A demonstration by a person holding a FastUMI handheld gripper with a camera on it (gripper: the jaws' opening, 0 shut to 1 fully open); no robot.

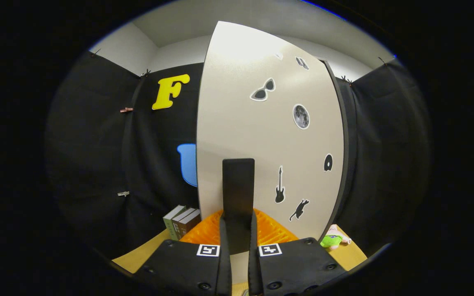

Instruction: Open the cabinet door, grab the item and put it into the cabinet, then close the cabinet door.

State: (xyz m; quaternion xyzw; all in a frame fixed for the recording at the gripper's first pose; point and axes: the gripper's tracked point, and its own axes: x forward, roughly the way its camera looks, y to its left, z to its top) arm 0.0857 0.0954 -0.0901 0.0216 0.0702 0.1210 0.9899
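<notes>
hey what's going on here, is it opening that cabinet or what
The hand-held gripper is shut on the black handle of the cabinet door, a pale panel with stickers. The door looks swung partly out, though opening or closing can't be told. A soft green toy lies on the wooden table beyond the door's right edge, with an orange basket and some books to the left.

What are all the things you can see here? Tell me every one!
cabinet door: one, cream, swung ajar just ahead of the fingers
door handle: one, black, between the fingers
stickers: several, black and grey, on the door
orange basket: one, behind the fingers, under the door
books: three, green and brown, left of the basket
plush toy: one, green and pink, on the table right of the door
table: one, tan
gripper: one, fingers closed on the handle
</notes>
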